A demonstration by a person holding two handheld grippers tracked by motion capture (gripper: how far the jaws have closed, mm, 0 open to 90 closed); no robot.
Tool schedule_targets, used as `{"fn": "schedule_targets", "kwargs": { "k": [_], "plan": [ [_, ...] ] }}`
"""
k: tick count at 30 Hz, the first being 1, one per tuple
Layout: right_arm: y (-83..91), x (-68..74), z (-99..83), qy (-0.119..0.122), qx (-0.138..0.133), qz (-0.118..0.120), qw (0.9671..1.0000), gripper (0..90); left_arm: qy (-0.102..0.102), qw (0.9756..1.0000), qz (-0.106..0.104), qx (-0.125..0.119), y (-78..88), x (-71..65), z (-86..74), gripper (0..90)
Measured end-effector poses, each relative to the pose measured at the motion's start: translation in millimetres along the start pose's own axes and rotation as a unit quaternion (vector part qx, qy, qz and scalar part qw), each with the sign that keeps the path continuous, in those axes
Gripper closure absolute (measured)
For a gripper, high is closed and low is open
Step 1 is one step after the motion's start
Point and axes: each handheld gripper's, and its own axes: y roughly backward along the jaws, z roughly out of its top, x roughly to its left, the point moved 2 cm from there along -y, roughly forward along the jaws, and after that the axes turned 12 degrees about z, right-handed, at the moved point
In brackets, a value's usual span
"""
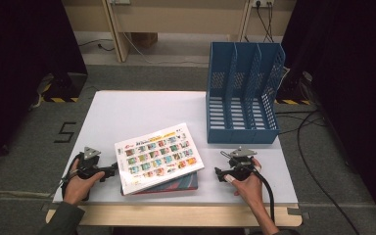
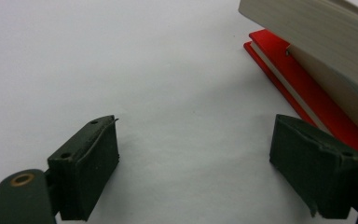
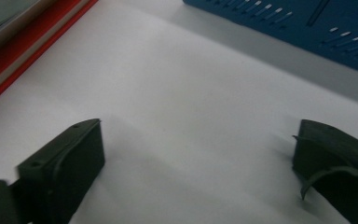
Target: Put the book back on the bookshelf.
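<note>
Nearest me, both grippers rest by the table's (image 1: 142, 105) front edge, jaws apart, nothing between them: left gripper (image 1: 111, 171) just beside the stacked books, right gripper (image 1: 219, 172) near their other side. White picture book (image 1: 157, 156) hides most of the red book (image 2: 307, 88) beneath. Bare tabletop stretches leftward; blue file rack (image 1: 242, 93) stands beyond.
</note>
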Motion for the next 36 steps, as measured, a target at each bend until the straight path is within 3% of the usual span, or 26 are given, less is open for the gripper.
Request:
{"fn": "schedule_targets", "kwargs": {
  "k": [1, 2, 4, 7, 8, 12, 18, 21, 24, 32, 36],
  "plan": [
    [1.9, -0.8, 0.8, -0.001, -0.007, 0.0, 1.0, 21.2, 0.0, 1.0, 0.0, 0.0, 0.0, 0.0, 0.0, 14.2],
    [3.8, -1.6, 1.4, -0.005, -0.015, 0.011, 0.9998, 22.6, 0.0, 1.0, 0.0, 0.0, 0.0, 0.0, 0.0, 14.2],
    [6.2, -2.4, 2.3, -0.026, -0.029, 0.027, 0.9989, 14.7, 0.0, 1.0, 0.0, 0.0, 0.0, 0.1, 0.0, 14.2],
    [10.5, -2.1, 3.6, -0.059, -0.061, 0.066, 0.9942, 18.5, 0.0, 1.0, -0.001, 0.0, 0.1, 0.2, 0.0, 14.2],
    [11.8, -1.5, 4.2, -0.063, -0.065, 0.07, 0.9934, 18.3, -0.001, 1.0, -0.001, 0.0, 0.1, 0.3, 0.0, 14.2],
    [15.5, 0.3, 6.0, -0.06, -0.073, 0.071, 0.9929, 19.3, -0.005, 1.0, -0.003, -0.001, 0.7, 1.0, -0.1, 14.5],
    [25.6, 7.4, 14.4, -0.031, -0.081, 0.066, 0.994, 20.8, -0.007, 1.0, 0.003, -0.005, 4.8, 0.1, 1.2, 15.4],
    [31.3, 14.5, 20.0, -0.018, -0.089, 0.081, 0.9925, 22.1, 0.014, 0.9997, 0.008, -0.017, 11.0, 4.6, 5.2, 15.4],
    [33.5, 22.3, 25.6, -0.01, -0.092, 0.103, 0.9904, 23.1, 0.043, 0.9986, -0.002, -0.03, 19.4, 8.0, 9.2, 15.4],
    [26.5, 41.9, 43.7, 0.016, -0.084, 0.148, 0.9853, 30.2, 0.032, 0.9977, -0.009, -0.059, 39.3, -1.9, 17.9, 15.3],
    [22.5, 49.6, 53.0, 0.022, -0.086, 0.169, 0.9817, 31.2, 0.023, 0.9978, -0.018, -0.06, 44.3, -6.8, 20.0, 15.3]
  ]
}}
